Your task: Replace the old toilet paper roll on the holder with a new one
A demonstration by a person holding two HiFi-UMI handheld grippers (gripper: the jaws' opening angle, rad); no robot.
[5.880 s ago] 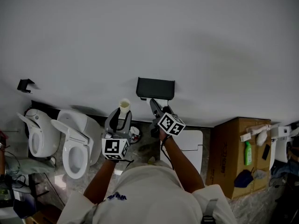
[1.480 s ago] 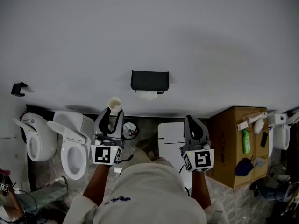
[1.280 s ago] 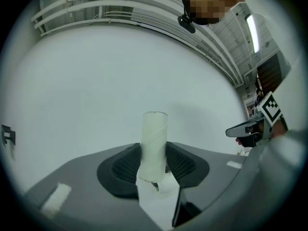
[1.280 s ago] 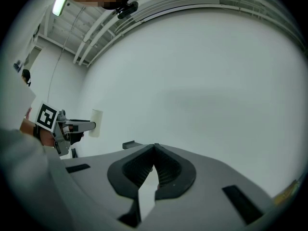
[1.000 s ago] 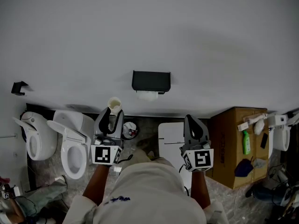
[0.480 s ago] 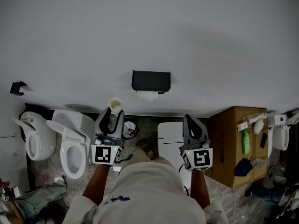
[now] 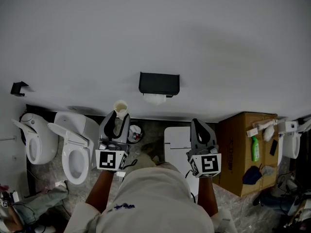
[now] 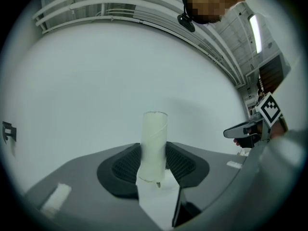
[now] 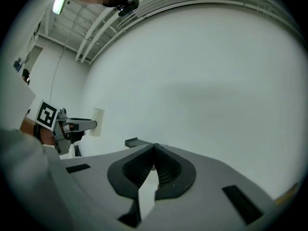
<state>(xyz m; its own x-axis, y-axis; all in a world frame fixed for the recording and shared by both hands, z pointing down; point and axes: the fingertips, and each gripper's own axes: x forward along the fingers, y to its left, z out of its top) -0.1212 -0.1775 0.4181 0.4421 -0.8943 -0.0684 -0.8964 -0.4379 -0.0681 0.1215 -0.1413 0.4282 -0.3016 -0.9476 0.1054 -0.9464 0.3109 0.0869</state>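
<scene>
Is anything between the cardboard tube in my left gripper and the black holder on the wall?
No. In the head view only bare white wall shows between the cardboard tube and the black holder.

The head view is dim and grey, with low contrast. The wall (image 7: 155, 33) around the holder (image 7: 159, 83) is evenly lit, with a faint darker band above and to the right of the holder. A soft shadow lies just below the holder, and the floor (image 7: 154, 132) further below it is murky. Far from the holder, lines bow towards the edges. Both gripper views are brighter: round fisheye pictures with black corners and strongly curved ceiling lines. In the left gripper view a ceiling lamp (image 8: 253, 27) glares white, and in the right gripper view a lamp (image 9: 60, 4) glares too. The tube (image 8: 154, 146) is sharp and evenly lit.
</scene>
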